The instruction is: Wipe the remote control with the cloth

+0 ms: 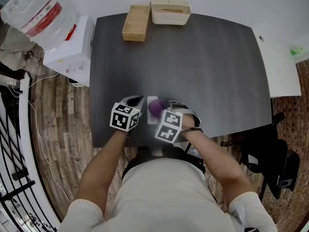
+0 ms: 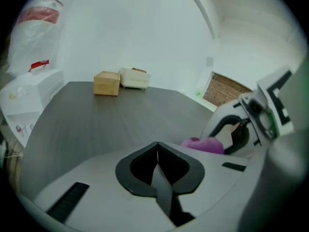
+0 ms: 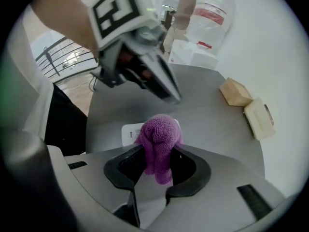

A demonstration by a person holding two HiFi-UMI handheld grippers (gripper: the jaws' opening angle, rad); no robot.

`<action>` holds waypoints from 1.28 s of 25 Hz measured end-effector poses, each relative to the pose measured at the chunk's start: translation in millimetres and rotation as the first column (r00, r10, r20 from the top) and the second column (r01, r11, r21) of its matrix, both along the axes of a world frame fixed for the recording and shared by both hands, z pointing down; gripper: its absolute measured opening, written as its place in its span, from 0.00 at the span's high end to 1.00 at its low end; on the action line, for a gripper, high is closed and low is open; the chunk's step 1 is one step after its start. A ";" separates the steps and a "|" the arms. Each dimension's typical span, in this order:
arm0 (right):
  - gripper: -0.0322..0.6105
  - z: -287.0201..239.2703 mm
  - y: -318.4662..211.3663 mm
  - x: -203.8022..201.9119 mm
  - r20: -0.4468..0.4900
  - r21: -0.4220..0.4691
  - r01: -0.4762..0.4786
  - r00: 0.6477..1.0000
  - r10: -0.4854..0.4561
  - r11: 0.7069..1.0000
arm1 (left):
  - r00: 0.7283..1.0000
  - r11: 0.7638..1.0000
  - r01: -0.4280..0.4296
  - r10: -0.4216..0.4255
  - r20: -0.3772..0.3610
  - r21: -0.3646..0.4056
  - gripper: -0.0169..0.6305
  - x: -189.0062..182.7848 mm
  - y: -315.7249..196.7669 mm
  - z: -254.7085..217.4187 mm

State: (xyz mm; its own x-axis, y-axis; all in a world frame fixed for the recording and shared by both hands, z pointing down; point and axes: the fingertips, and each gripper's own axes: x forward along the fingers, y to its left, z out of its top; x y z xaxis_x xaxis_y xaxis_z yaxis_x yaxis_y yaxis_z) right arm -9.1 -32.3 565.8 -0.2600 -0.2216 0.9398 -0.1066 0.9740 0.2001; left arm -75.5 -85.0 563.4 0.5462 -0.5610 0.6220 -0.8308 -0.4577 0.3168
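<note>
Right gripper (image 3: 159, 162): jaws clenched on the purple cloth (image 3: 158, 141). The cloth was bunched into a wad standing out past the tips. Judged: held this way so a soft pad, not the hard jaws, meets the remote control (image 3: 128, 132).

Left gripper (image 2: 157, 154): jaws pressed together, nothing between them. In the head view its tips sat just beside the remote, on the remote's nine o'clock side. Judged: placed there to brace the remote against sliding under the rub. Contact could not be confirmed.

The remote, white, lay flat on the dark surface (image 1: 193, 62) near the six o'clock edge, close to the person. In the right gripper view it lay beyond the jaws, toward eleven o'clock of the wad, with its right part hidden behind the cloth. Whether the cloth touched it could not be told. From the left jaws, the cloth showed at about two o'clock.
</note>
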 end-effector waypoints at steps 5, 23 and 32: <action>0.74 12.1 20.1 -19.4 -0.005 -0.038 0.043 0.999 -0.043 0.998 | 0.966 0.970 -0.237 0.241 0.090 -0.053 0.97 23.7 -27.2 2.9; 0.74 23.8 88.9 -0.8 -0.026 -0.130 0.167 0.985 -0.172 0.977 | 0.919 0.911 -0.366 0.386 0.080 -0.192 0.97 56.5 -16.3 35.0; 0.74 4.6 61.4 25.1 0.128 -0.238 -0.152 0.974 0.186 0.959 | 0.967 0.962 -0.243 0.251 0.051 -0.121 0.97 36.7 -17.8 18.3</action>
